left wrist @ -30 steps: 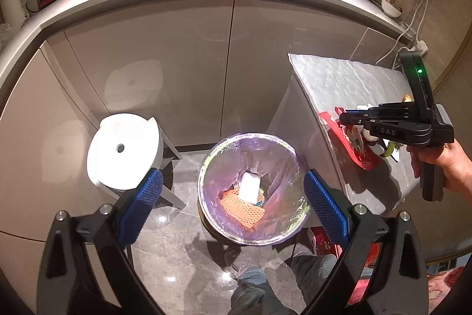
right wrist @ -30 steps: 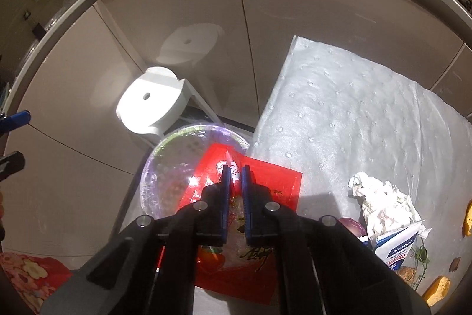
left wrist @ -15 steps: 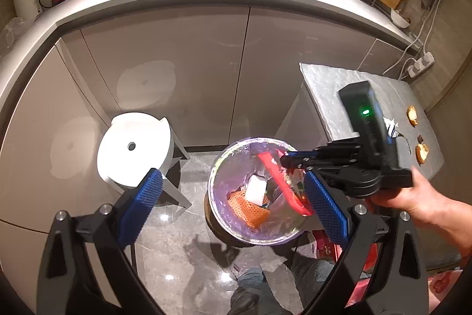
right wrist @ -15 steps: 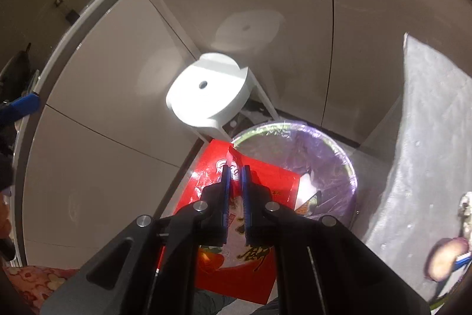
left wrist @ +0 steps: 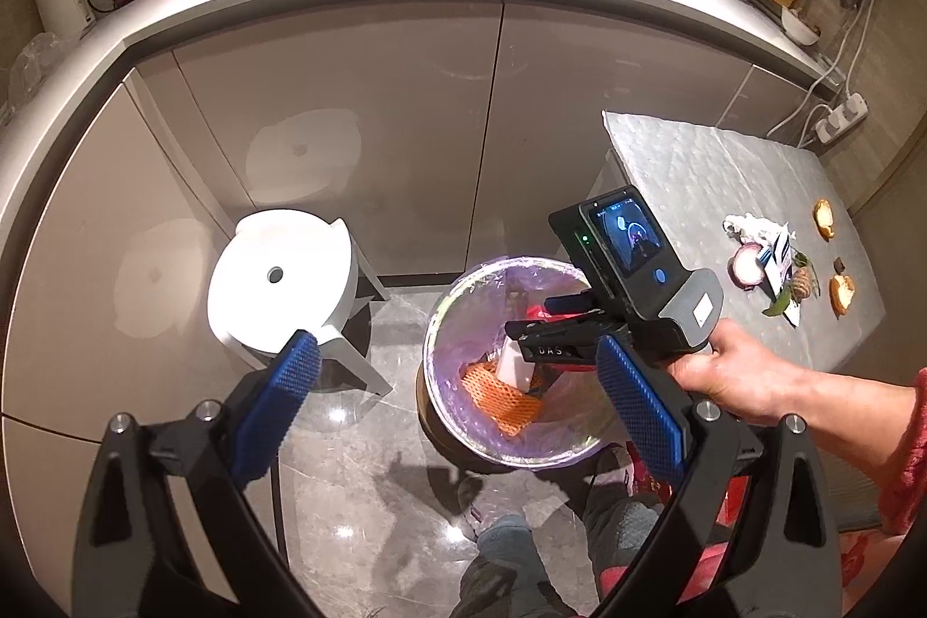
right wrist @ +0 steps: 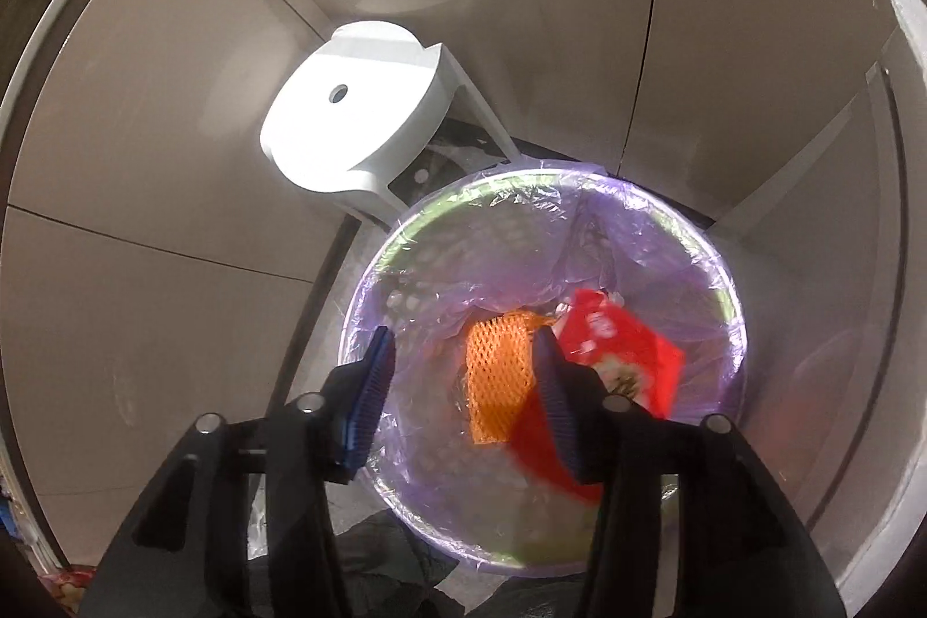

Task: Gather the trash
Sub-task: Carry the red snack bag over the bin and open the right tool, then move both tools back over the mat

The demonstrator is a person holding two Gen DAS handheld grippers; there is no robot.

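releasing is the step in hand: the jaws of the right gripper (right wrist: 460, 386) have just been opening above the trash bin (right wrist: 731, 282), and nothing is pinched between the pads now. the red wrapper (right wrist: 623, 346) is seen already loose inside the bin, blurred, beside the orange foam net (right wrist: 499, 380). to do it well, the gripper should be kept over the middle of the opening until the wrapper is settled, so the light foil is not dragged out. the left gripper (left wrist: 452, 406) is held spread wide and empty. the bin is round, lined with a thin, wrinkled purple bag (right wrist: 510, 270); the net is soft and meshed, the wrapper glossy.
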